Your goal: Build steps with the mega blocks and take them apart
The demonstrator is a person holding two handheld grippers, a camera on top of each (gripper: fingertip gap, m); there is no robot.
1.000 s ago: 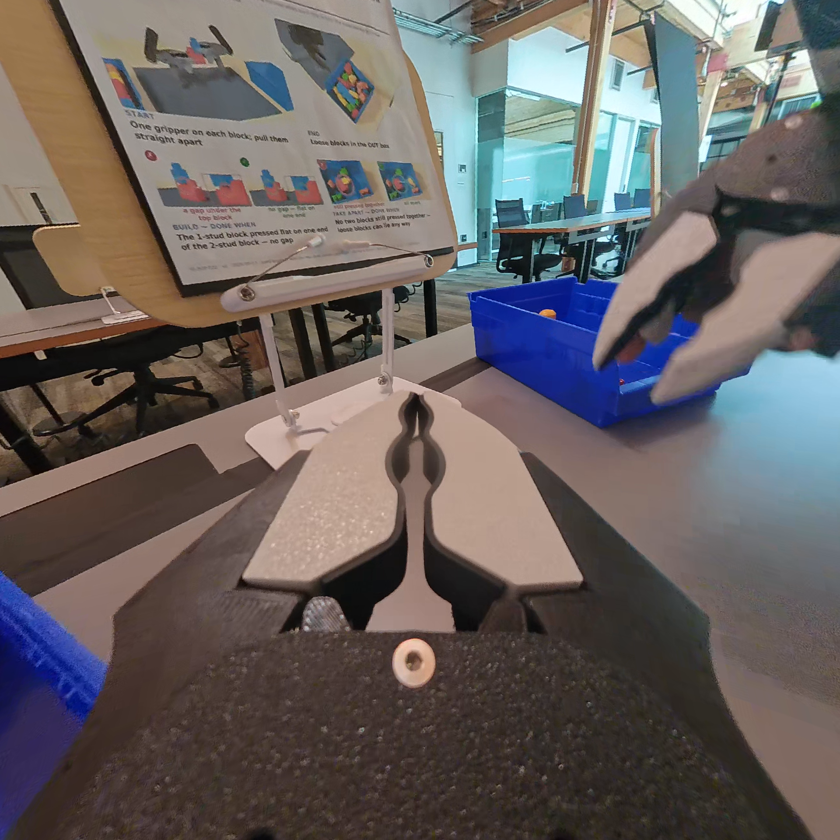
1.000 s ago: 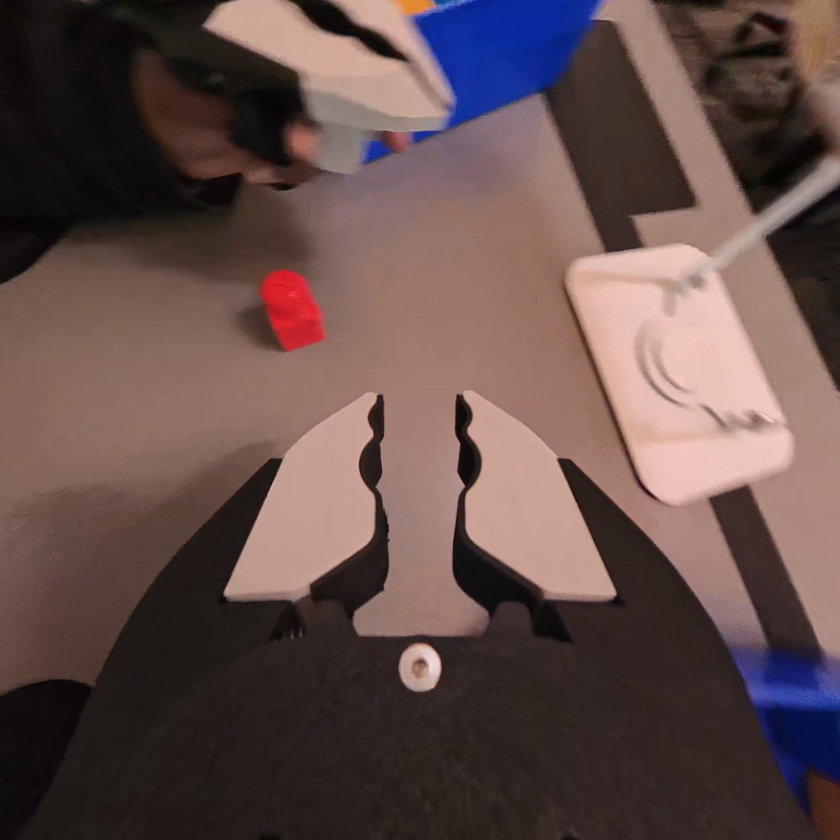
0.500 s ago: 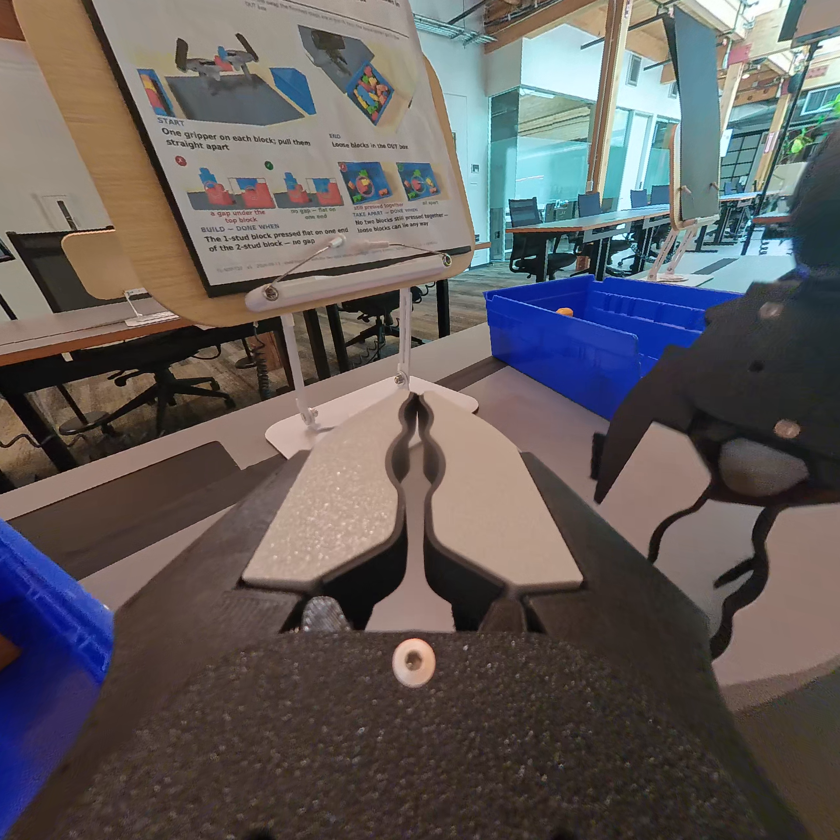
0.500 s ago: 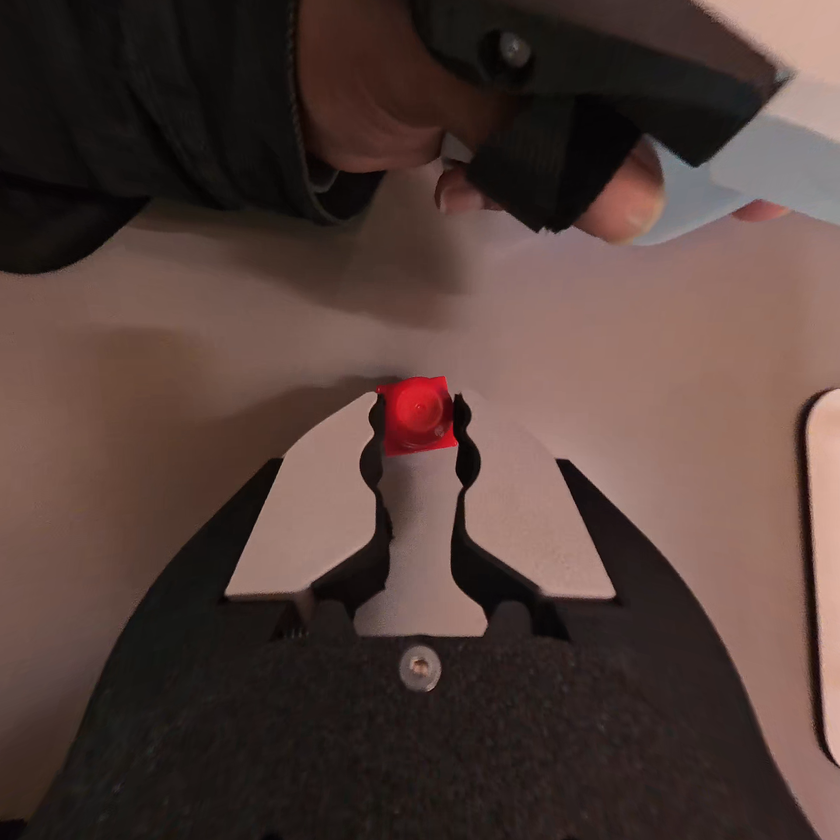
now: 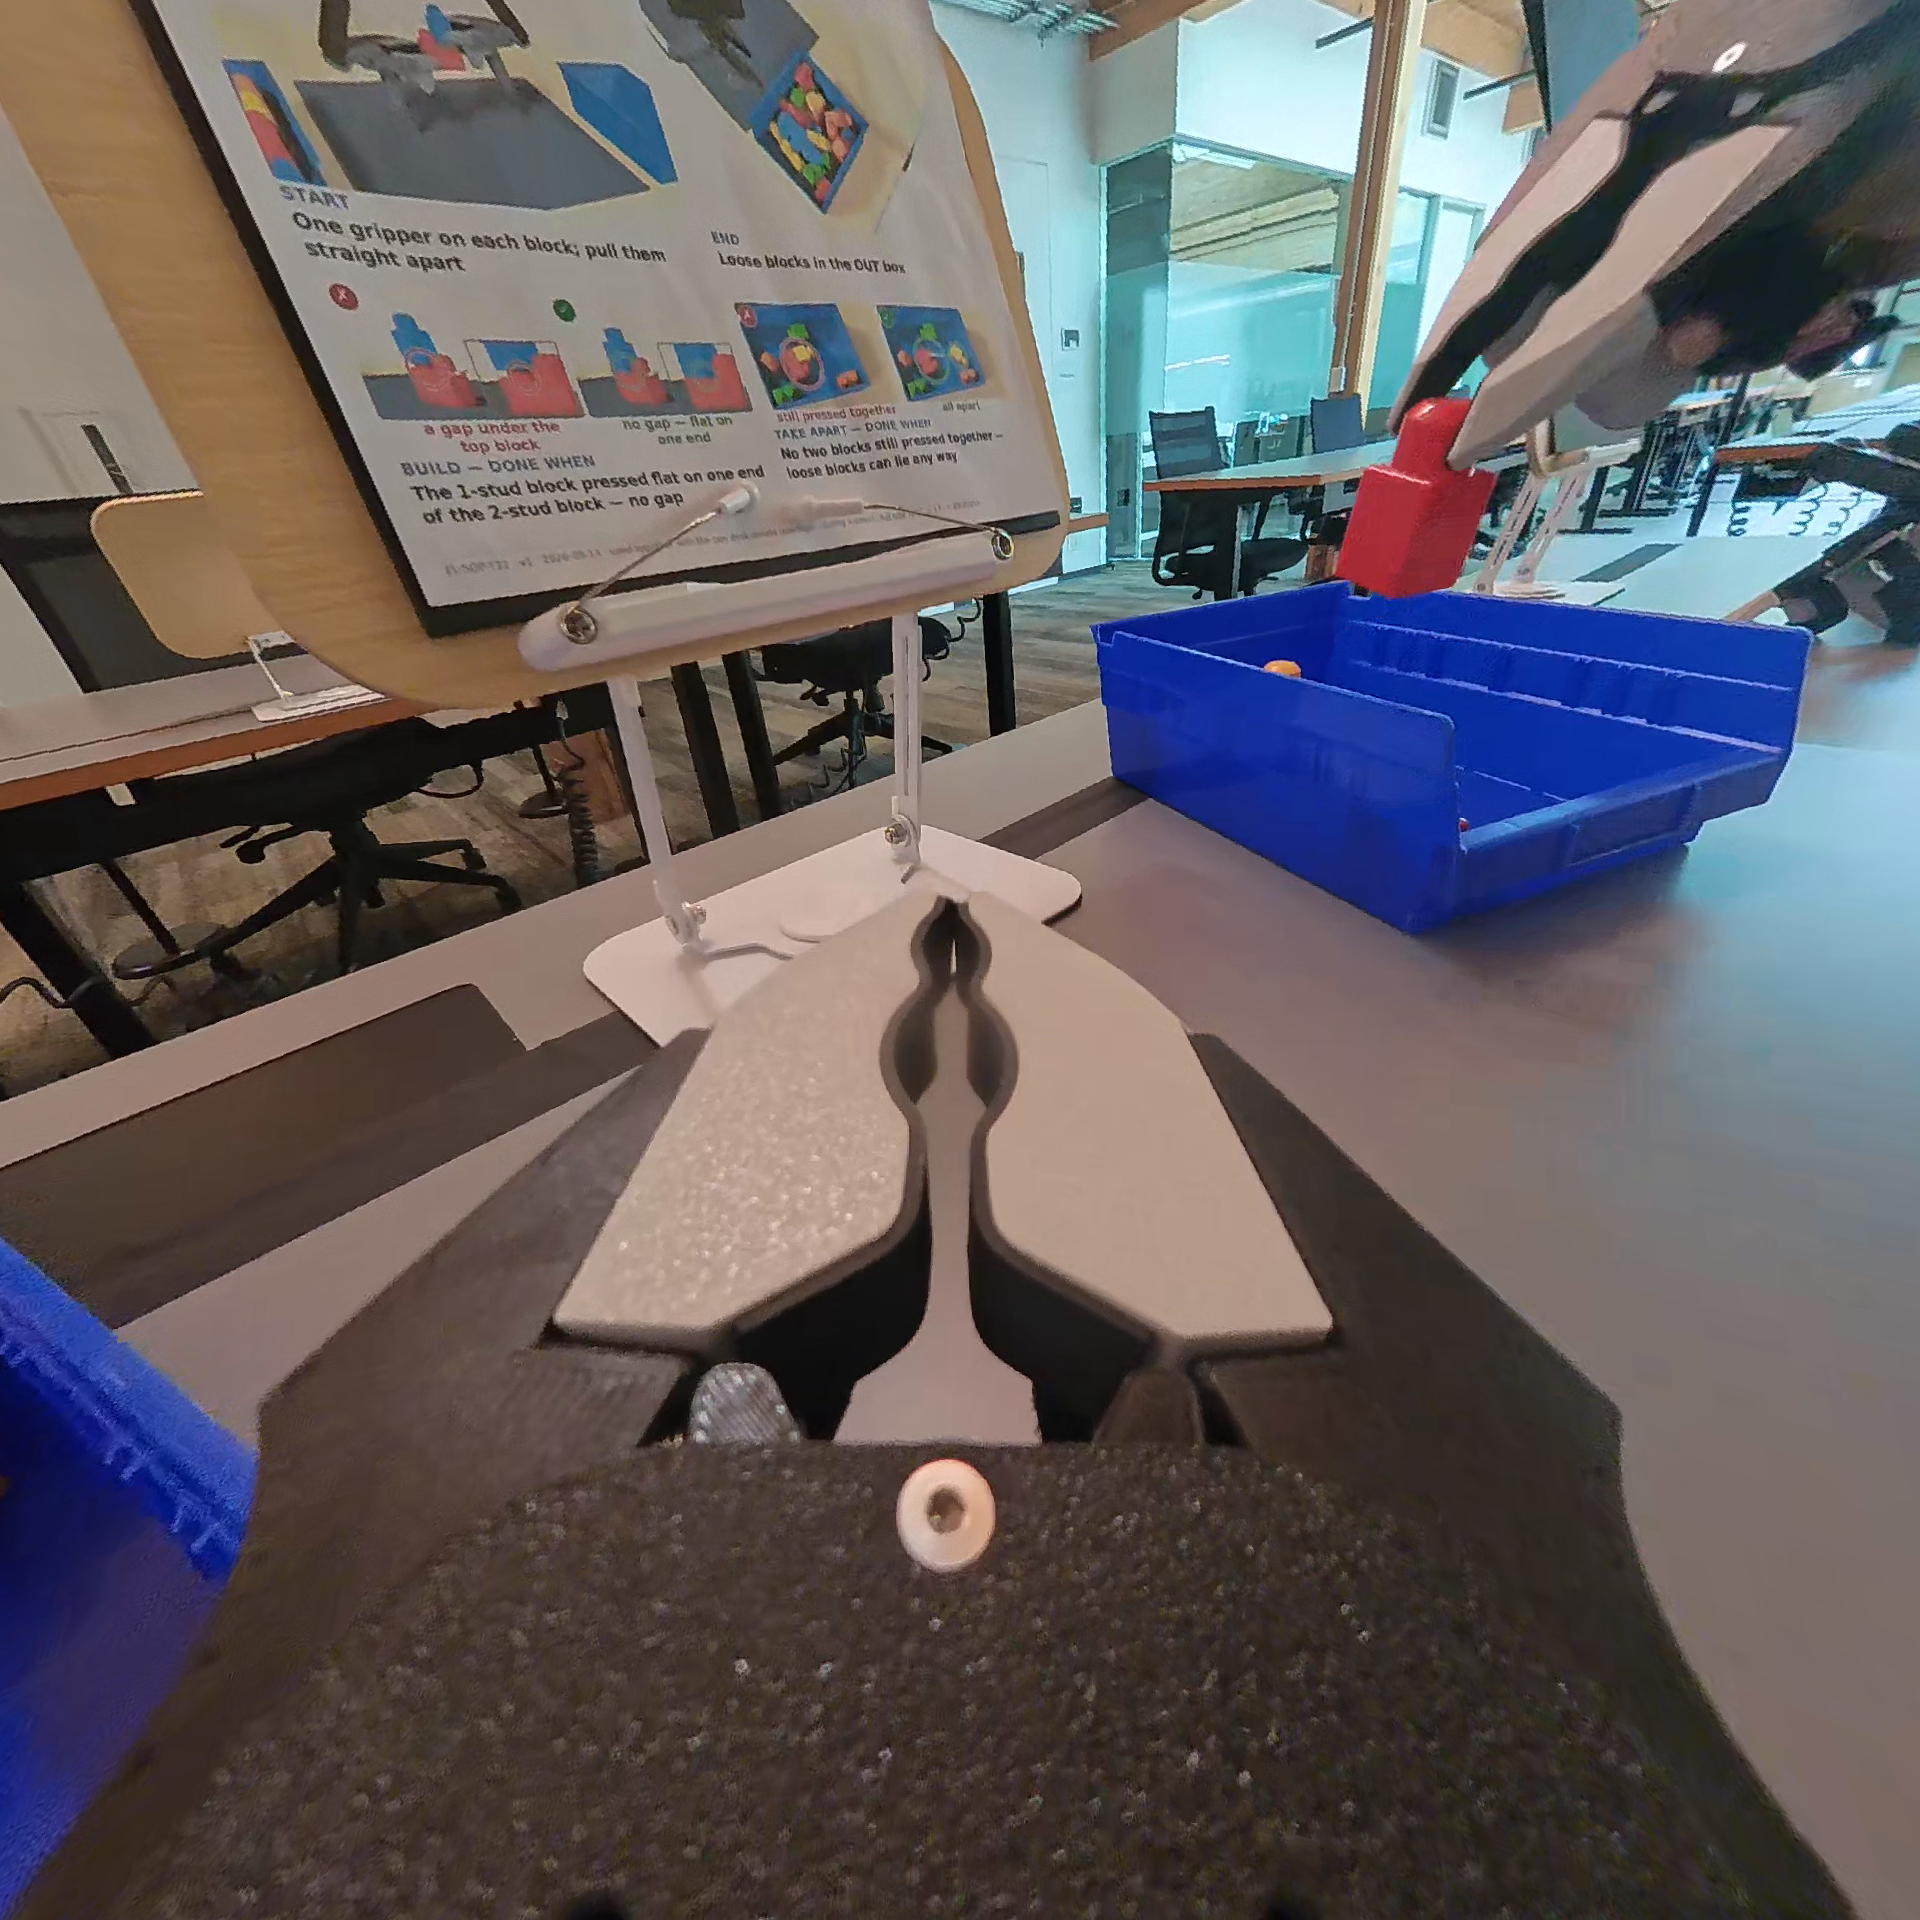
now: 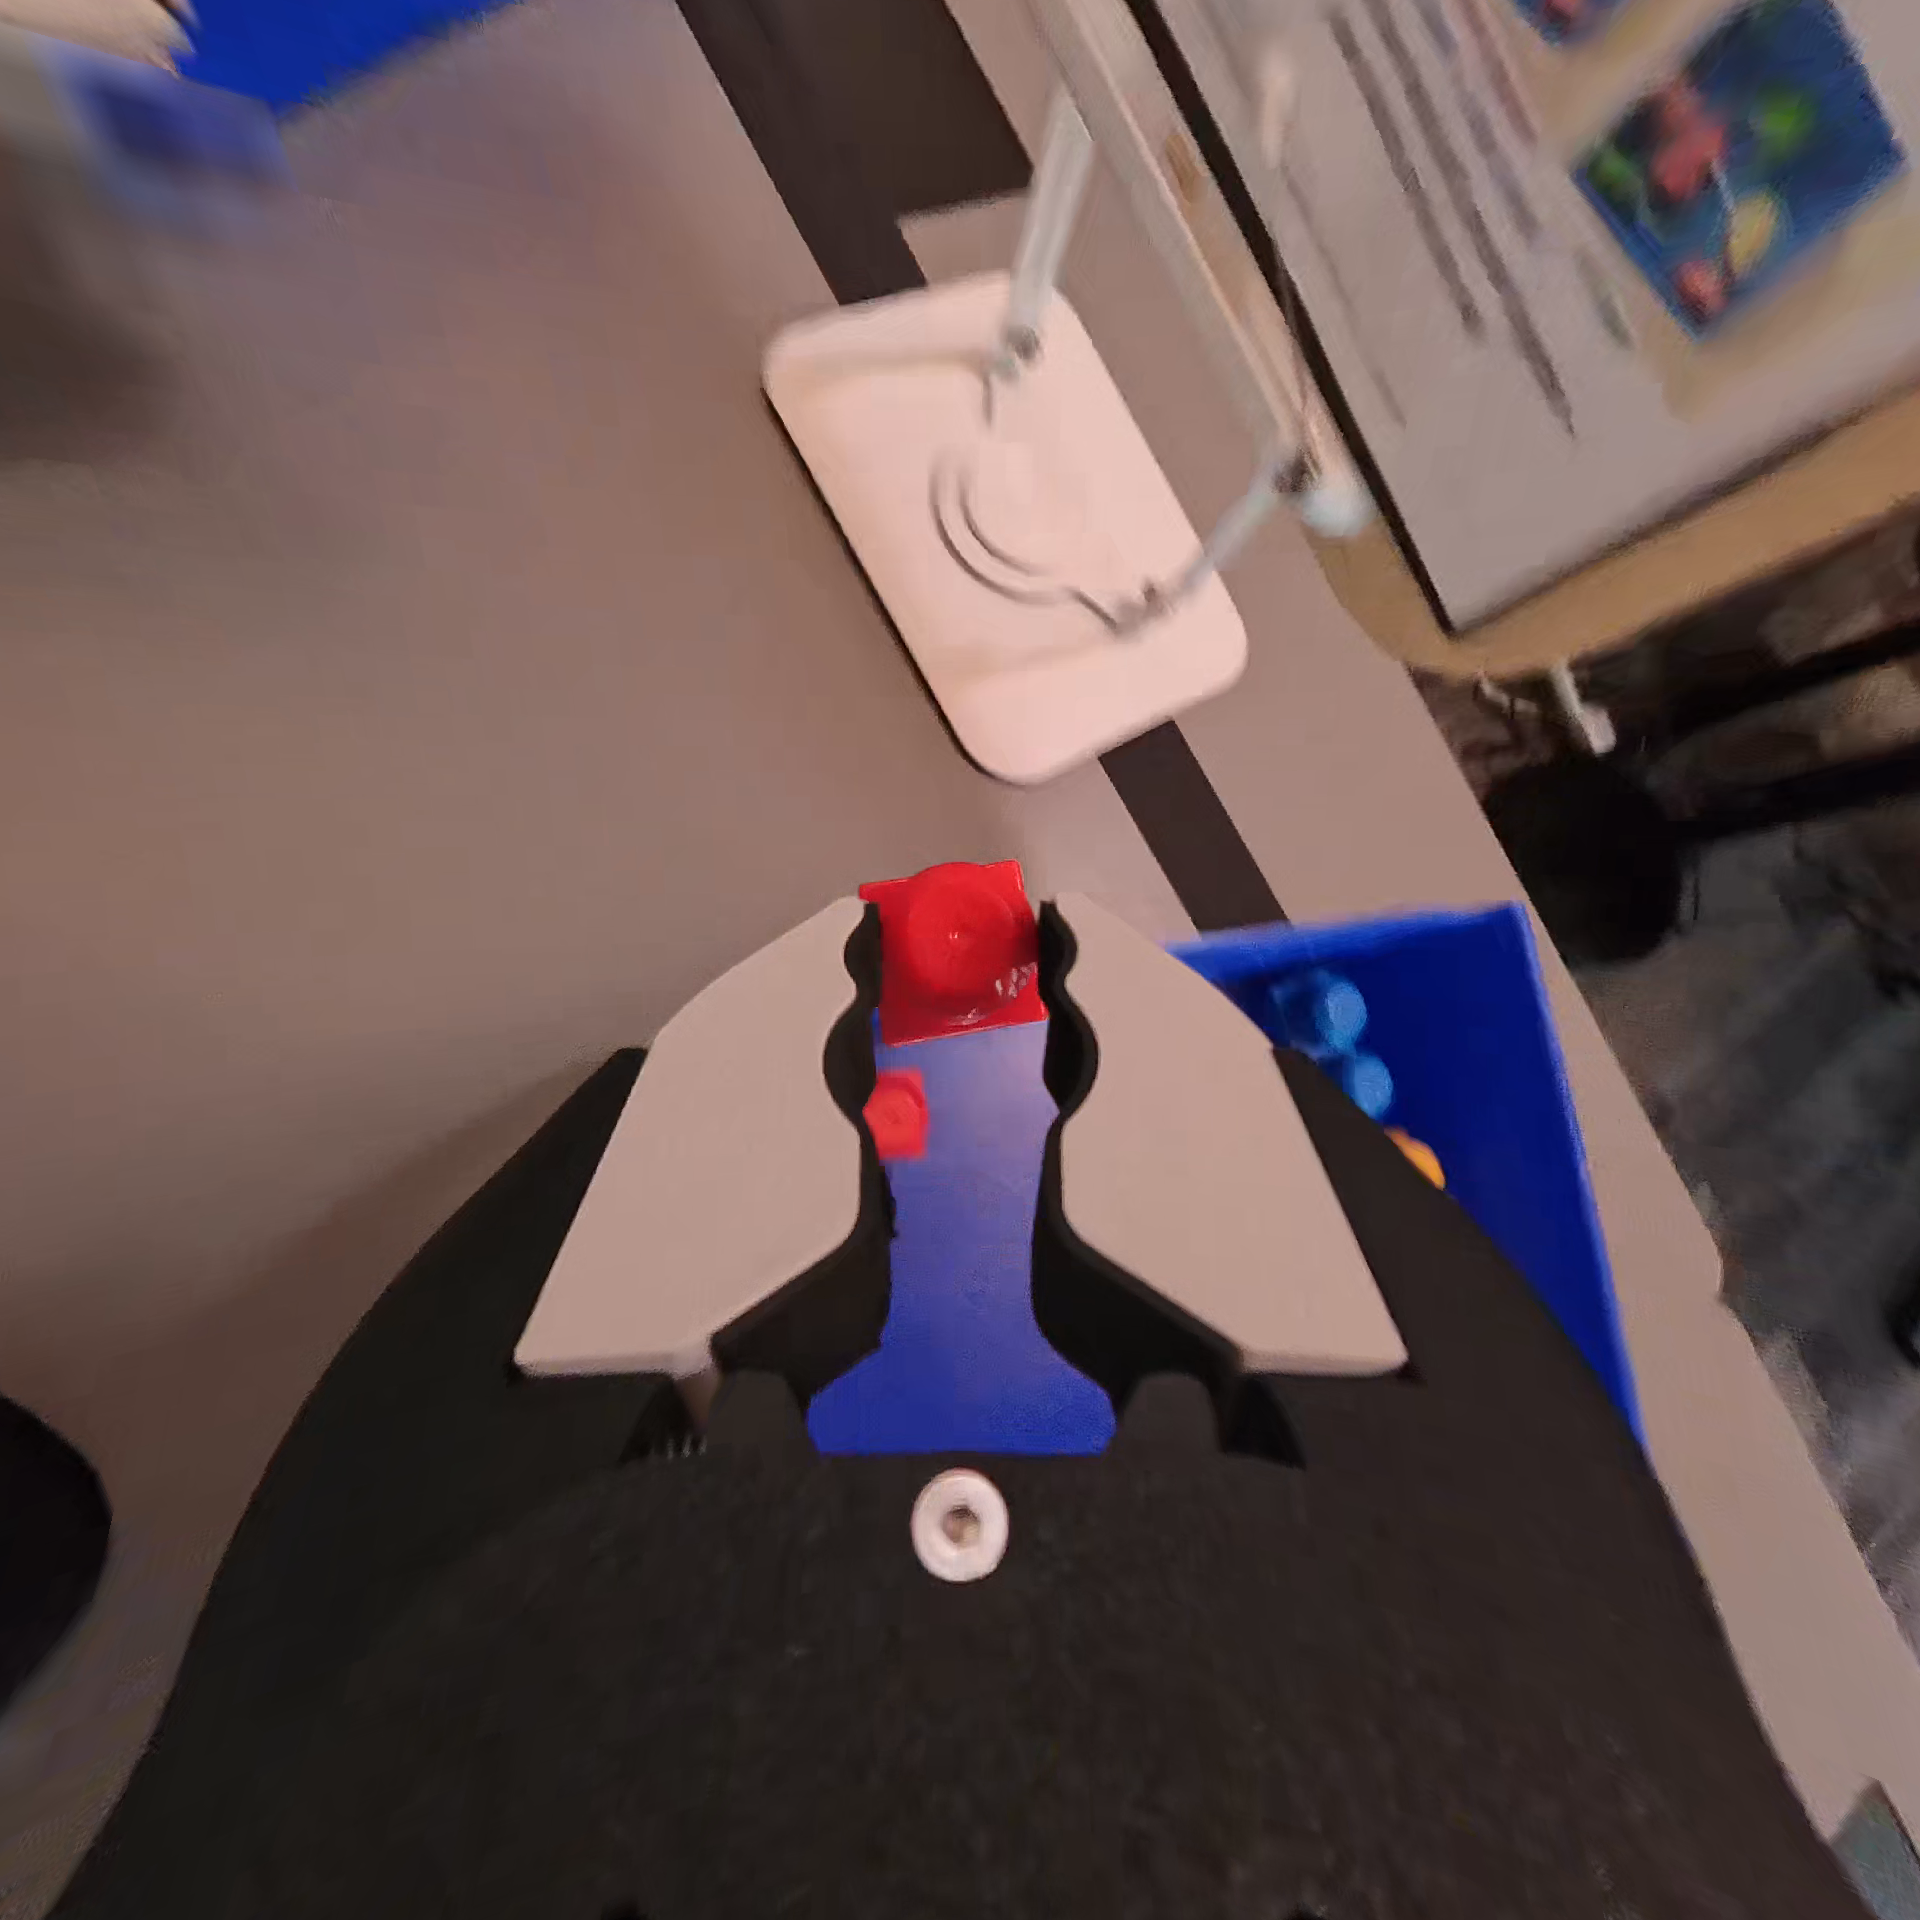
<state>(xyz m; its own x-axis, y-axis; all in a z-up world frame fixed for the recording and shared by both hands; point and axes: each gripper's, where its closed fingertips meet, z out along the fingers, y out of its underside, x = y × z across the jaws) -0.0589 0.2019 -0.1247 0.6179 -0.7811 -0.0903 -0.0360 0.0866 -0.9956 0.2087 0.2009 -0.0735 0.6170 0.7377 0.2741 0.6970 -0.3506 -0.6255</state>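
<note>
While the left gripper sits low over the grey surface, its fingers are pressed nearly together with nothing between them, only a thin wavy slit showing. At far left a blue bin is cut off by the frame edge, contents out of sight. Moving right, a white stand carries an instruction sheet on a wooden board; it bears printed text and small coloured pictures. Further right, a second blue bin rests on the surface, a small orange piece barely visible inside. Up at top right, the right gripper hangs in the air above that bin, and its fingers are clamped on a red block, gripping it at the tips with the stud pointing back toward the camera. Beneath it, inside the bin, lie another small red block and some blue blocks, half hidden by the finger. The right wrist view is smeared with blur, so the far corner is hard to read.
</note>
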